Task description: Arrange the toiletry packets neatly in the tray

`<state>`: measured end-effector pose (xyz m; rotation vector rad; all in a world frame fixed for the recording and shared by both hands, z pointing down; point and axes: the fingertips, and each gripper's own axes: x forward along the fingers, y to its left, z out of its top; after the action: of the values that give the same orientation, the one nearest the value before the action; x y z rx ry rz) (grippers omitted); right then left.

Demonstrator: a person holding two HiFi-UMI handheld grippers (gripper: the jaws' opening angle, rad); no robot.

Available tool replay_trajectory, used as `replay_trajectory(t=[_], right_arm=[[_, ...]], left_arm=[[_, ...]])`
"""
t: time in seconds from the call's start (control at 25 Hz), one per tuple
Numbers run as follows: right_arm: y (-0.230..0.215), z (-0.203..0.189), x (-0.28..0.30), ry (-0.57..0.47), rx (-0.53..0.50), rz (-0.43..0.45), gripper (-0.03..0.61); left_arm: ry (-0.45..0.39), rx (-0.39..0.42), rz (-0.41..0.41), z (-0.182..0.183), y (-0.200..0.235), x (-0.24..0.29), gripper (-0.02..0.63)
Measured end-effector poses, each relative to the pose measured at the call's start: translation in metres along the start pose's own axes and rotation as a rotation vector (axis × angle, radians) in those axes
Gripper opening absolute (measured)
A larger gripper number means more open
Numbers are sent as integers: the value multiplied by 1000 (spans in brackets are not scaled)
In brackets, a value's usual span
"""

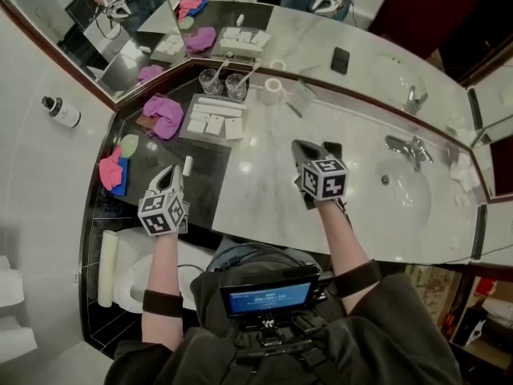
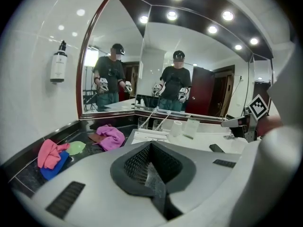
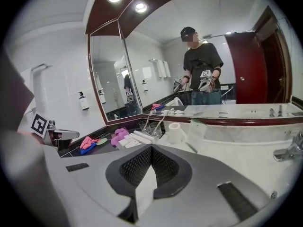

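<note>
Quick look at my feed: both grippers hang over the counter, and neither is at the tray. The left gripper has its jaws pressed flat together with nothing in them that I can see. It sits over the dark part of the counter, tip just beside a loose packet lying there on its own. The right gripper is well off to the side over the pale marble, between the tray and the sink. Its jaws are clamped tight too (there's a pale sliver in the seam, and I honestly can't tell if it's a packet or just the pad).

The tray is up near the mirror. It has a long white packet along its back edge and a row of small packets in front, roughly side by side. A purple cloth lies just left of it. Two glasses stand behind it, with a paper roll next to them.
</note>
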<state>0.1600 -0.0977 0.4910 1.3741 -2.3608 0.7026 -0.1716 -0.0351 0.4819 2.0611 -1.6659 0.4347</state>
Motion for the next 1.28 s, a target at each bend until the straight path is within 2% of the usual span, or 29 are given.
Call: replay_trajectory(t=[0.2,0.56,0.76,1.0,1.12,1.28], right_arm=[[-17,-7,-15,-5,27,-35,14],[-10,-10,-16,8,-1,-37,14],[-8,-16,-18,16,6,-60,15],[-15,-32,-19,26,66,-117,15],[-15,-47,-18,41,98,-149,15],[-19,-67,-17,59,140,-187,15]], left_arm=[[-15,16,-24,4,-4,-1,0],[2,44,-38,14,-3,15,2],[84,71,-117,17,-8,52,180],[213,141,-207,18,-9,121,397],[284,183,-227,11,-2,157,451],[375,224,-222,1,12,202,472]])
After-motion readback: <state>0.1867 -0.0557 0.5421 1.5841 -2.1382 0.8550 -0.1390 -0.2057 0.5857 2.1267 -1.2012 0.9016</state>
